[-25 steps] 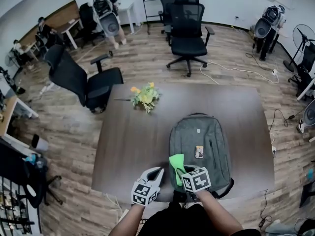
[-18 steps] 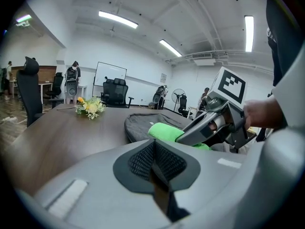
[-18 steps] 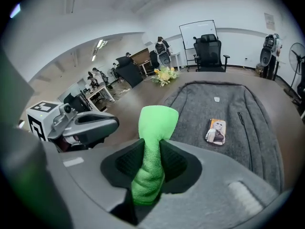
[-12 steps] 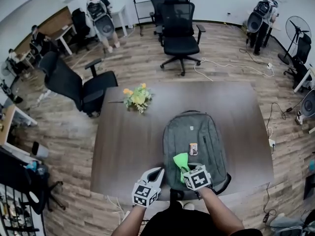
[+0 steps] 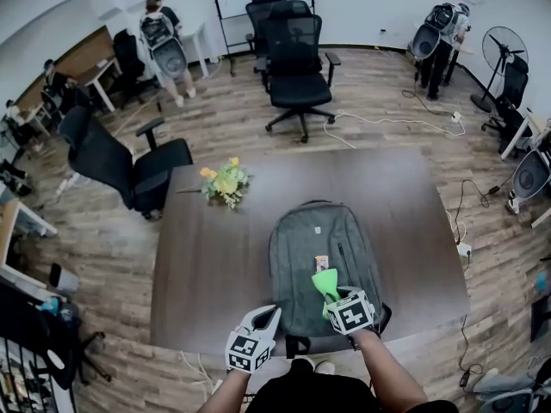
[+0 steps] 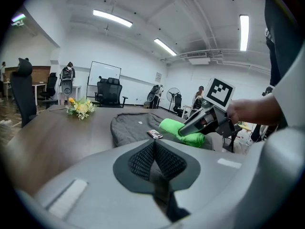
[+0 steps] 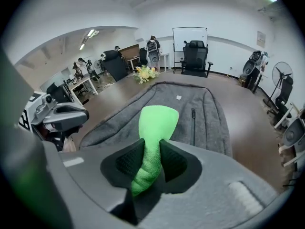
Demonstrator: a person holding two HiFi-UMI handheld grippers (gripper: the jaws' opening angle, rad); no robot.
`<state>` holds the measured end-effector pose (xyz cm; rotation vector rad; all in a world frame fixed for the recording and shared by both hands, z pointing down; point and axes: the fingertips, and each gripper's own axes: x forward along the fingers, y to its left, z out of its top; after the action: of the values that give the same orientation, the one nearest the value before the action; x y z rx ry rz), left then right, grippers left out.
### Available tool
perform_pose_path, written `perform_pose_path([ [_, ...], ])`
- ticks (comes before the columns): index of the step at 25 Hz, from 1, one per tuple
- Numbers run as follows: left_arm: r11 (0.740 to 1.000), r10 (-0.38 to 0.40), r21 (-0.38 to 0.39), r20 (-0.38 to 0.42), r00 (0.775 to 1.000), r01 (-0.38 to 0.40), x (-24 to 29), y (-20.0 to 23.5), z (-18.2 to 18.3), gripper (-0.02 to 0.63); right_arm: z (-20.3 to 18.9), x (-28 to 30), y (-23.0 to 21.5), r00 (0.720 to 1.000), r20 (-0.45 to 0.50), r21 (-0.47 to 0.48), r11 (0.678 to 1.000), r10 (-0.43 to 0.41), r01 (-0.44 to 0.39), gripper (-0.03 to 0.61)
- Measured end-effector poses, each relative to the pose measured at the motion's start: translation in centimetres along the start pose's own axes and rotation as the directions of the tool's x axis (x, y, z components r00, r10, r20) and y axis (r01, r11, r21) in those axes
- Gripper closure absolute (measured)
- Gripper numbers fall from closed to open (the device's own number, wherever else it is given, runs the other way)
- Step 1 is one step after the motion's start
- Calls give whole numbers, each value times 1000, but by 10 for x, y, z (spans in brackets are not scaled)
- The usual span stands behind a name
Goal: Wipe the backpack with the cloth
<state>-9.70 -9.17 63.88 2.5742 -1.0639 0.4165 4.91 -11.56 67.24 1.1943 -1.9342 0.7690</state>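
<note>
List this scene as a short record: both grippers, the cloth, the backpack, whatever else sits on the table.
table: dark wood
backpack: grey, lying flat on the table, front up
cloth: green, bunched, free end over the backpack's front
right gripper: shut on the cloth
left gripper: jaws together, empty, beside the backpack's near-left corner
flowers: yellow bunch, far left of the backpack, apart from it
small flat object: on the backpack, just beyond the cloth

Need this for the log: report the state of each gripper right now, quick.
Left gripper: jaws closed, holding nothing.
Right gripper: jaws closed on the green cloth.
</note>
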Motion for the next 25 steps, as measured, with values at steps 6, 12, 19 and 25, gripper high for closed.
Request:
perform_pose_path([
  [6,1000,2,18,-6,1000,-2,-3,-1,0,594,-11,-18,-38,997,-6,21,997,-76,76,479],
  [12,1000,-8,25,-3,1000,8,-3,-9,1,594,-27,-33,-72,987,-18,23,987,-159,159,479],
  [19,1000,-3,14,16,1000,3,-4,-19,9,594,-33,-43,-88,969,7,-74,966,-249,248,479],
  [25,999,-26,23,44,999,25,3,-33,18,594,-27,-52,-94,948,107,-74,948,-301,309,479],
])
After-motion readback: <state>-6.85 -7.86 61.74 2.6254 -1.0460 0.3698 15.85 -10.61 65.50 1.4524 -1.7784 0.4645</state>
